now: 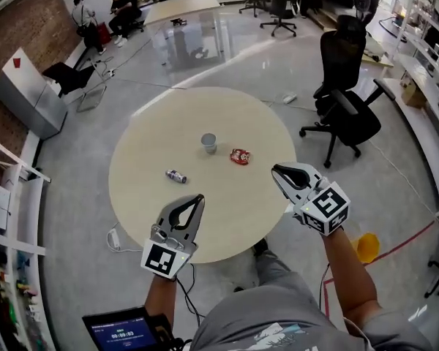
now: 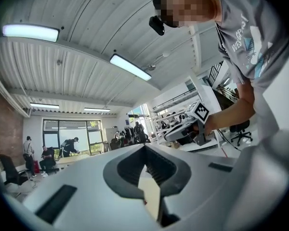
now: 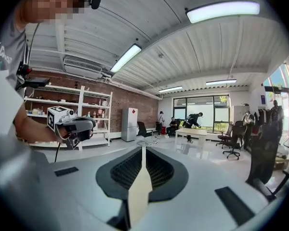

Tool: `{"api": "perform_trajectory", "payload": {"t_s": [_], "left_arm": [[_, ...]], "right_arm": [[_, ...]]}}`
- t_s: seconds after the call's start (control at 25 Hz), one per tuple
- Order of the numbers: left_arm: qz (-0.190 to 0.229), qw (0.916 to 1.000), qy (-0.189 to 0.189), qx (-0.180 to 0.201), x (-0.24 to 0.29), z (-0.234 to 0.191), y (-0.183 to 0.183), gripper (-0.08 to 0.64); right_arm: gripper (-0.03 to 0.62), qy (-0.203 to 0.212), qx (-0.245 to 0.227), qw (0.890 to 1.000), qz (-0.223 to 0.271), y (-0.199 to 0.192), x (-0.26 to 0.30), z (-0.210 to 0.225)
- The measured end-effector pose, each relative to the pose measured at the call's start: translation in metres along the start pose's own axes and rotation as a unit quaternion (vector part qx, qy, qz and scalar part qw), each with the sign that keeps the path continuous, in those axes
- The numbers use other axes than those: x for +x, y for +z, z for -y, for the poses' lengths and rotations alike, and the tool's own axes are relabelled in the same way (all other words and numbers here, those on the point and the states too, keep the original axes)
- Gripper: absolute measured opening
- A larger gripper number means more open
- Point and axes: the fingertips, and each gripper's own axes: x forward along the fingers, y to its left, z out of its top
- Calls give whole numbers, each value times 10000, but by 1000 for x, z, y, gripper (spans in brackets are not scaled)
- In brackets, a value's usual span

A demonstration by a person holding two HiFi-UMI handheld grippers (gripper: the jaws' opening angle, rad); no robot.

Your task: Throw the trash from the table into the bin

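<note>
Trash, three pieces: grey cup (image 1: 208, 142) standing upright; red wrapper (image 1: 240, 156) lying just beside it; small can (image 1: 176, 175) lying on its side, further left. All are sitting mid-way across the round pale table (image 1: 146, 196).
Left gripper (image 1: 198, 198): hovering over the near edge, jaws meeting, holding nothing.
Right gripper (image 1: 276, 170): hovering at the near right rim, jaws meeting, holding nothing.
</note>
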Motion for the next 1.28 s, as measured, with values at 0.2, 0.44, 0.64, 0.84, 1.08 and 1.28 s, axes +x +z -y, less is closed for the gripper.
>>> {"api": "perform_trajectory", "payload": {"t_s": [0.2,0.44,0.64,0.84,1.08,1.28], "left_arm": [[-350,9987,85,-362,75,-40,-65,41],[-717,9929,289,-904,149,-67,-146,41],[-1081,9835,531,-1353,173,-97,-211,41],[-1237,9780,697,-1527,188,-118,-248,41],[-1324,9733,858,-1665,192,-129,-261,41],[-1261,9747,888,-1617,185,-130,-247,41]], "right_arm": [[53,447,265,9973,-519,-56,88,75],[186,1262,260,9799,-1522,-156,195,140],[274,1780,83,9572,-2279,-239,280,157],[299,2151,-379,9219,-3199,-314,324,152],[299,1937,-438,9144,-3528,-361,335,157],[293,1755,-240,9194,-3512,-353,327,157]]}}
